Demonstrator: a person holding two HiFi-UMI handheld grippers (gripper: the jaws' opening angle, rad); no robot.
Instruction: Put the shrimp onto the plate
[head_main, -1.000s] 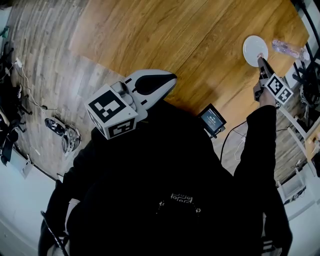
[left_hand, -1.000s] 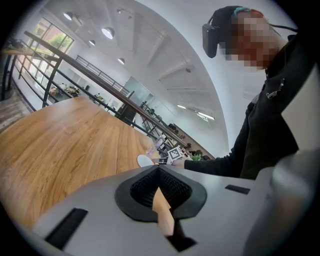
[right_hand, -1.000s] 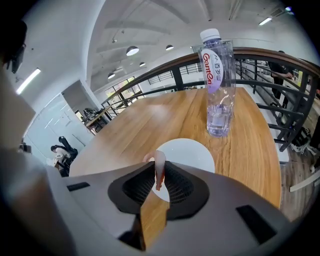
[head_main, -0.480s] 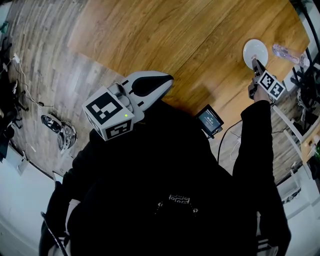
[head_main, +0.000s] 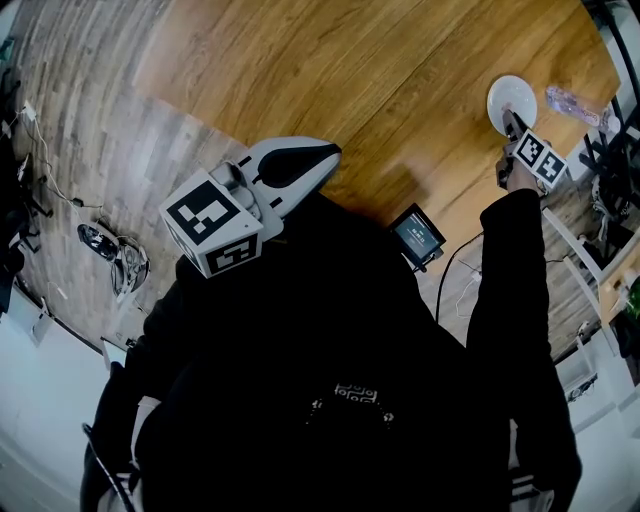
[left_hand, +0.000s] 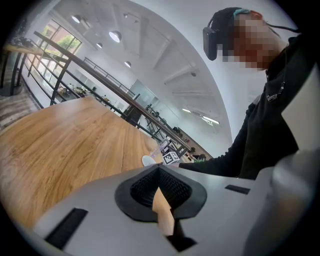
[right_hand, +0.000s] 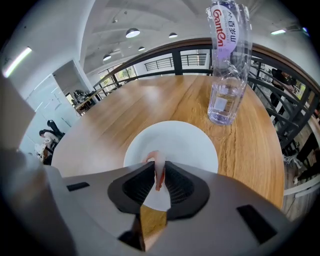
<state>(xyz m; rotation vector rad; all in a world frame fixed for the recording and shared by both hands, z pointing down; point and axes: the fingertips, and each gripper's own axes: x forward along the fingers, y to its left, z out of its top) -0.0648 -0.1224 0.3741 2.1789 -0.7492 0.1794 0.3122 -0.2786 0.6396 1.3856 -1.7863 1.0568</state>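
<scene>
A pink shrimp is pinched between the black pads of my right gripper, which is shut on it just above the near part of the white plate. From the head view the right gripper reaches out at the far right over the plate on the wooden table. My left gripper stays close to the person's body over the table's near edge; its jaws are shut with nothing between them.
A clear water bottle with a purple label stands just beyond the plate, near the table's right edge. A small screen device hangs at the near table edge. Railings and shelving stand to the right.
The right gripper has crept slightly up and right along the plate's near edge, still holding the shrimp. The left gripper has barely shifted.
</scene>
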